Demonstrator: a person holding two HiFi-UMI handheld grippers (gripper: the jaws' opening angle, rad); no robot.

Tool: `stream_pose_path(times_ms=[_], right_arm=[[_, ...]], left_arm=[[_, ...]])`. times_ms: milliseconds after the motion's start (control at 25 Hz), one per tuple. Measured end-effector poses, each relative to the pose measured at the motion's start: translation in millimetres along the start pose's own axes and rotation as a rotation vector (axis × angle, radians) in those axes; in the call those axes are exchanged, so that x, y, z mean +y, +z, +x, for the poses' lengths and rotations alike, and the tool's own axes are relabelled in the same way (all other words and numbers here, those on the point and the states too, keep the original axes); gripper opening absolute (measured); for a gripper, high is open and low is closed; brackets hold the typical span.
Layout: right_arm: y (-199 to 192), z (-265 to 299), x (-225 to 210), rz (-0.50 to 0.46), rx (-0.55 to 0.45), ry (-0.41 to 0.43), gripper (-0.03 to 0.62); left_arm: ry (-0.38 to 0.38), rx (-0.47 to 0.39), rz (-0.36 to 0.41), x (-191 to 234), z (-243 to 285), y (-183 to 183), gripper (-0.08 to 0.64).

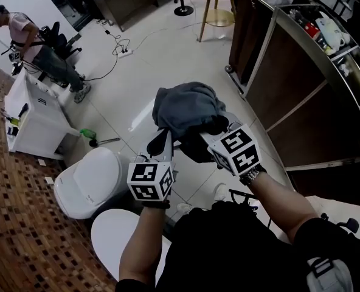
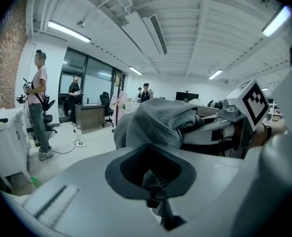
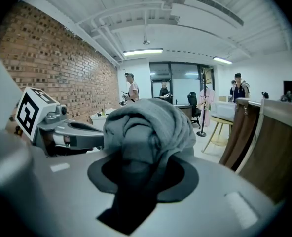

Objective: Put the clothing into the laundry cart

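Clearly the load is off the ground but not safely so. The left gripper [image 1: 166, 140] is closed on a thin fold at the near underside of the grey garment [image 1: 186, 108], and most of the cloth is heaped loosely above and beyond its jaws. With so little fabric caught, a quick swing could pull that fold free. Below and to the left of this gripper stands a white bin [image 1: 86, 187] on the tiled floor [image 1: 131, 84], where a dropped garment would land or drape.

Between the two grippers a darker part of the bundle sags. If the hands drift apart, the cloth goes taut and slips from the weaker grip. If they crowd together, the sag deepens and could snag on a rim.

The right gripper [image 1: 207, 137] is clamped on a thicker bunch, with dark cloth filling its slot. That looks the firmer hold, though the heap blocks the sight line past its jaws. To its right runs a wood-panelled counter [image 1: 289, 78], near enough to brush. I cannot pick out the laundry cart in any view, so aiming the drop is itself a risk.
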State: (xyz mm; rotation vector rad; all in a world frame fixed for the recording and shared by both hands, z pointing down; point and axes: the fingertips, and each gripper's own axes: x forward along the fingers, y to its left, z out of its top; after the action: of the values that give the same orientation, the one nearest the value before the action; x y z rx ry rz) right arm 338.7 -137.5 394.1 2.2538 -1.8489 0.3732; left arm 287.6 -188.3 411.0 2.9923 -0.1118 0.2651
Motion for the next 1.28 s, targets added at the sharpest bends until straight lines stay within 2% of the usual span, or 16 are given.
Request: stream_pose_path(times_ms=[240, 680, 1000, 1280], right_arm=[[-33.0, -1.1, -54.9, 0.065, 0.005, -0.08, 0.147], [-15.7, -99.8, -122.3, 0.141, -0.034, -0.293, 0.147], [-1.3, -157.8, -161.3, 0.211, -0.069, -0.5, 0.147], [11.1, -206.3, -166.9, 0.243, -0.084, -0.706, 0.147]], left_arm=[[-0.1, 0.034, 0.046, -20.4, 64.7, -11.3, 0.002], [-0.344, 0.041, 0.124, -132.4, 116.8, 40.8, 0.002], [-0.572, 0.023, 0.161, -196.2, 146.6, 78.7, 0.002], [-0.774, 0.004, 0.177, -242.4, 143.3, 105.4, 0.002]])
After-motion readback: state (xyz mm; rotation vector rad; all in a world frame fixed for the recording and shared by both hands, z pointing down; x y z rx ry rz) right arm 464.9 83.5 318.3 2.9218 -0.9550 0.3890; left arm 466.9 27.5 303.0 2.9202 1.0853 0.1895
